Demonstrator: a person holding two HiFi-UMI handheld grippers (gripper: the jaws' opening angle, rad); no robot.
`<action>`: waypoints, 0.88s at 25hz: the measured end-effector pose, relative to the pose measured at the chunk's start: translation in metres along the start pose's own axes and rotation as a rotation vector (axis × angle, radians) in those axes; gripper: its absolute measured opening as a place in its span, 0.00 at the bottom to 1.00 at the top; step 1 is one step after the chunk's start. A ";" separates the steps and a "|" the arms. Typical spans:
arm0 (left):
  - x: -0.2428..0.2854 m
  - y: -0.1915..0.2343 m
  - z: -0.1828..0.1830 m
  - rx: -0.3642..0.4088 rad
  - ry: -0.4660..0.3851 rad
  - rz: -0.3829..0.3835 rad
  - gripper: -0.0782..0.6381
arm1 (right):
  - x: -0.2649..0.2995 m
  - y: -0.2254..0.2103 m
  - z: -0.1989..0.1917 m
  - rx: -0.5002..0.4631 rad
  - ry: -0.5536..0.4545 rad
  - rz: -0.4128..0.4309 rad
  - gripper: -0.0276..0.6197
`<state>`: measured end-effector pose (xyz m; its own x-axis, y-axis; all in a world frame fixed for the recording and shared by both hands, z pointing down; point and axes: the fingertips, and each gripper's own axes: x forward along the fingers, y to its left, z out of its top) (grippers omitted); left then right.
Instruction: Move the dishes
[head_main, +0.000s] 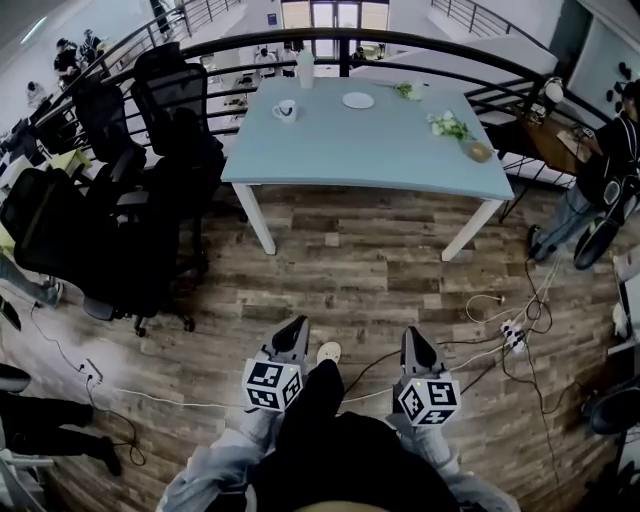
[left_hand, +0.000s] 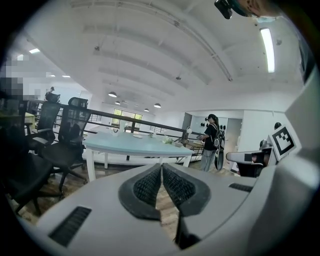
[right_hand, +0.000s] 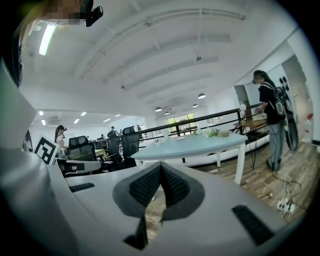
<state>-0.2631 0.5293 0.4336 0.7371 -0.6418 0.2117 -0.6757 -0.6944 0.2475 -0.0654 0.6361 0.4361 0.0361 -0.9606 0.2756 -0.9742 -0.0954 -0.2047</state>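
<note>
Both grippers — left gripper and right gripper — hover jaws together, empty, well short of the table.

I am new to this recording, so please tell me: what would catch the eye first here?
A pale blue table stands ahead on the wooden floor, with a white mug and a plate near its far edge. Black office chairs crowd its left side. Close below, the left claw and right claw are both shut and empty, apart from the table.
</note>
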 end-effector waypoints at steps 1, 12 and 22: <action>0.010 0.004 0.007 0.001 -0.007 -0.005 0.14 | 0.011 -0.002 0.007 -0.003 -0.002 -0.004 0.05; 0.103 0.055 0.064 0.043 -0.044 -0.044 0.14 | 0.121 -0.012 0.069 -0.028 -0.053 0.001 0.06; 0.181 0.095 0.091 0.052 -0.060 -0.066 0.14 | 0.205 -0.027 0.095 -0.038 -0.068 -0.023 0.06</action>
<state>-0.1954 0.3174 0.4097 0.7790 -0.6114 0.1391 -0.6266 -0.7507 0.2093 -0.0107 0.4167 0.4091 0.0727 -0.9738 0.2156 -0.9806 -0.1092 -0.1625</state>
